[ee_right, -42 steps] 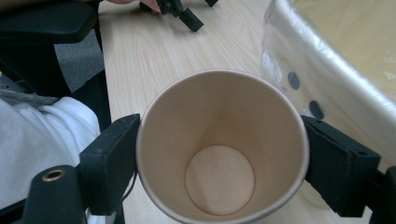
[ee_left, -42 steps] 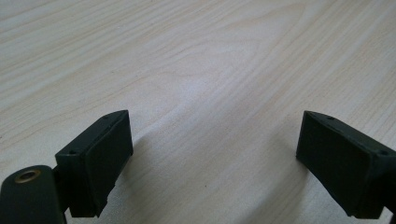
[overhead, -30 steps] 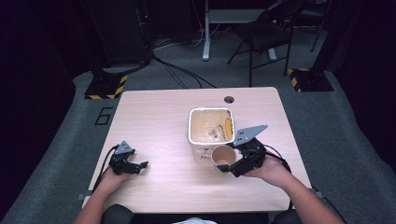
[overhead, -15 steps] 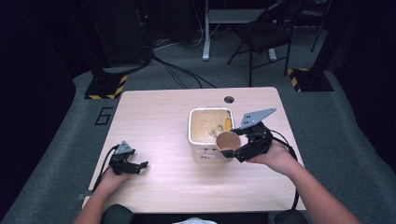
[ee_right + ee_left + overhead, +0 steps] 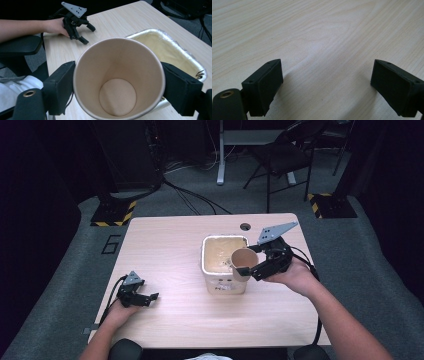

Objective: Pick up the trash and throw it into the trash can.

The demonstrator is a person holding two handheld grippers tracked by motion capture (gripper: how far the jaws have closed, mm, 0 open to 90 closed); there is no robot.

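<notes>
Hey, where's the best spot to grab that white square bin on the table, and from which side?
Probably the bin's rim on its near-left side, coming from above with the free left gripper, whose jaws stand open. The walls look too wide to span, while the thin lined rim fits between the jaws. The right gripper is shut on the paper cup over the right edge, so that side is crowded.

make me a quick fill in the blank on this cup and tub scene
1. The right gripper is shut on a brown paper ____.
2. The cup hangs over the white ____ on the table.
3. Inside, the cup looks ____.
4. The left gripper has its fingers ____, with nothing between them.

Missing words: cup; tub; empty; open
</notes>
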